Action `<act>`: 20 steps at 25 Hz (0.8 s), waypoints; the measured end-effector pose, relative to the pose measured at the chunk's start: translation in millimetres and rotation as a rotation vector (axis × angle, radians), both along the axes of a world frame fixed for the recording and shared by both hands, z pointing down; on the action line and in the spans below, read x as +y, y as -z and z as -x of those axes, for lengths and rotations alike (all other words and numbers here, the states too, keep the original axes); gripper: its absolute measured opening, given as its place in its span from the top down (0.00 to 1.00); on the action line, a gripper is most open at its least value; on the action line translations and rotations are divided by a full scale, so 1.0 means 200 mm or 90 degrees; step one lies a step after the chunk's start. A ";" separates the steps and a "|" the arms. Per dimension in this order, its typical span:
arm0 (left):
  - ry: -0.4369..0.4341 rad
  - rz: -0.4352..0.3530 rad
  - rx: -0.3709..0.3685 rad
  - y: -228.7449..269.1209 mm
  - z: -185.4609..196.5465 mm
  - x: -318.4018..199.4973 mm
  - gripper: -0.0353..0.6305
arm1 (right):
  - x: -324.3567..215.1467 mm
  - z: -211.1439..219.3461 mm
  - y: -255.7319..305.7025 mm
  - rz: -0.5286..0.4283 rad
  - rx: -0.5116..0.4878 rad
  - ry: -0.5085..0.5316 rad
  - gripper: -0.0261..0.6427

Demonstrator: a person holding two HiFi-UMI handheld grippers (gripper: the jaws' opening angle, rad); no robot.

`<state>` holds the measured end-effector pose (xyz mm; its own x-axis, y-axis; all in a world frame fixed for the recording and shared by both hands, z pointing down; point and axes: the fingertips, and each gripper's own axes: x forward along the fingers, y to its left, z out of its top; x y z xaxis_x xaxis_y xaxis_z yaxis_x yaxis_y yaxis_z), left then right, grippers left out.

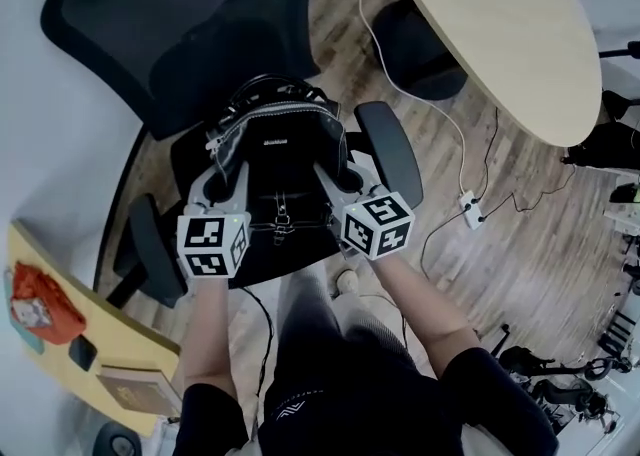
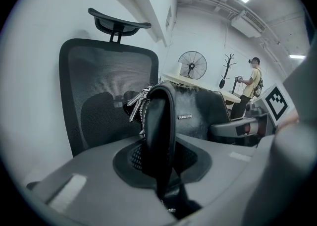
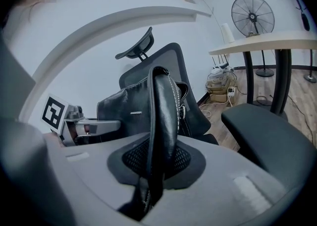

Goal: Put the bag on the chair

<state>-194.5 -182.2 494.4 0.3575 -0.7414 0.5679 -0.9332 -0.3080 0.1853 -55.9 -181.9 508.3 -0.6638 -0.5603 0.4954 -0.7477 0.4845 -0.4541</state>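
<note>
Bag (image 1: 285, 179) upright over seat of chair (image 1: 170, 34), between armrests; contact with seat not discernible.

Step in hand, as judged: lowering bag onto seat. Best done with both sides level and bag centred, well back from front edge. Release only once base bears on seat.

Left gripper (image 1: 222, 184) and right gripper (image 1: 335, 182): jaws narrowly parted, each clamped on a strap (image 2: 159, 126) of bag.
</note>
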 end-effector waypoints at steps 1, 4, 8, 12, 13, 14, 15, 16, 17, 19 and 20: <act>-0.002 0.001 -0.002 -0.02 0.00 -0.02 0.83 | -0.01 0.00 -0.02 0.004 0.000 -0.006 0.88; -0.009 0.005 -0.006 -0.10 0.00 -0.07 0.82 | -0.04 -0.01 -0.10 0.012 0.001 -0.030 0.88; -0.025 0.014 -0.012 -0.16 -0.01 -0.14 0.81 | -0.08 -0.02 -0.17 0.020 0.002 -0.059 0.88; -0.037 0.021 -0.013 -0.23 -0.02 -0.22 0.80 | -0.12 -0.03 -0.23 0.038 -0.005 -0.078 0.87; -0.039 0.024 -0.011 -0.24 -0.02 -0.25 0.79 | -0.14 -0.04 -0.25 0.042 -0.005 -0.082 0.87; -0.041 0.027 -0.007 -0.26 -0.02 -0.27 0.79 | -0.16 -0.04 -0.27 0.045 -0.006 -0.086 0.87; -0.042 0.030 -0.003 -0.28 -0.02 -0.29 0.78 | -0.17 -0.05 -0.28 0.046 -0.006 -0.090 0.87; -0.043 0.031 0.001 -0.29 -0.02 -0.30 0.78 | -0.17 -0.05 -0.29 0.046 -0.006 -0.092 0.87; -0.043 0.033 0.004 -0.31 -0.02 -0.31 0.77 | -0.18 -0.04 -0.30 0.045 -0.006 -0.093 0.87; -0.043 0.041 0.009 -0.34 -0.01 -0.32 0.76 | -0.18 -0.04 -0.33 0.049 -0.004 -0.095 0.86; -0.044 0.046 0.009 -0.36 -0.01 -0.32 0.76 | -0.18 -0.04 -0.34 0.054 -0.003 -0.096 0.85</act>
